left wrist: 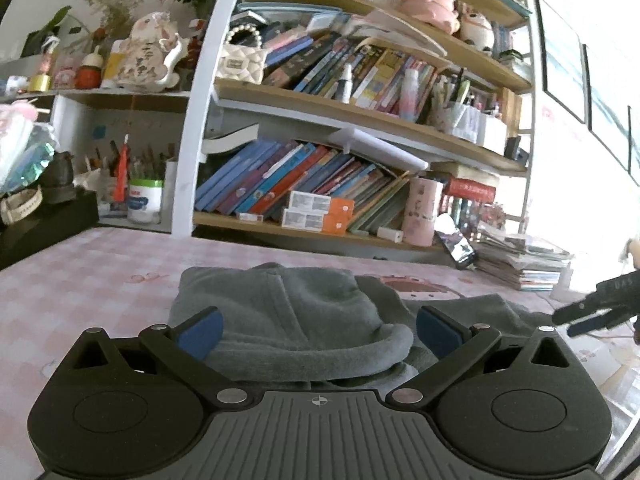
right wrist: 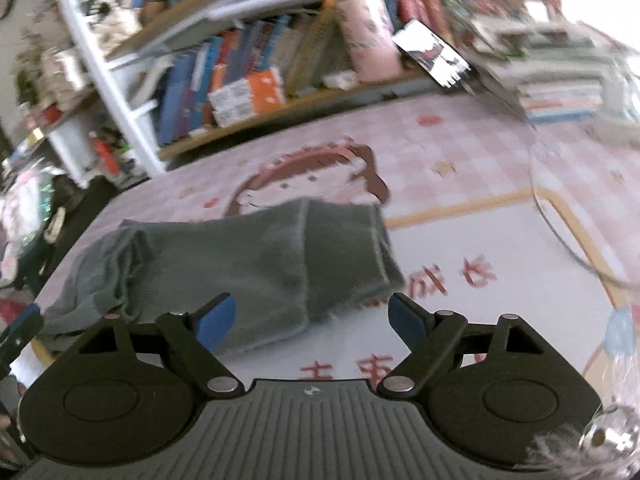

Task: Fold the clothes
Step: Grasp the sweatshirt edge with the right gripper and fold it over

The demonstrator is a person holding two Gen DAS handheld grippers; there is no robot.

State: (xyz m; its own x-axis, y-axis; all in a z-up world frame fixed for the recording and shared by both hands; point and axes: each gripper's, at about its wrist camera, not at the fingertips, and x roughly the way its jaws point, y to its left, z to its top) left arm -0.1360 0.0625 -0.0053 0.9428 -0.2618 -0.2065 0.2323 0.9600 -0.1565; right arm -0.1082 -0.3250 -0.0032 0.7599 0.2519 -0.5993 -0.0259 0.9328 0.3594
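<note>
Two grippers, left gripper (left wrist: 318, 332) and right gripper (right wrist: 312, 320), gape wide, gripping nothing. I see the grey garment (right wrist: 256, 256) part-folded on the pink mat (right wrist: 460, 148); soft, limp fleece, so I'd pinch its near hem.

A pink checked cartoon-print mat (right wrist: 460, 152) covers the bench, carrying a folded grey garment (right wrist: 256, 264), a stack of magazines (left wrist: 520, 260) and a phone (left wrist: 460, 250).

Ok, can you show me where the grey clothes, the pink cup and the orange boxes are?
grey clothes (right wrist: 256, 264): right wrist view, on the flat folded middle.
pink cup (left wrist: 423, 212): left wrist view, on its side wall.
orange boxes (left wrist: 340, 210): left wrist view, on the upper box's orange end.
</note>
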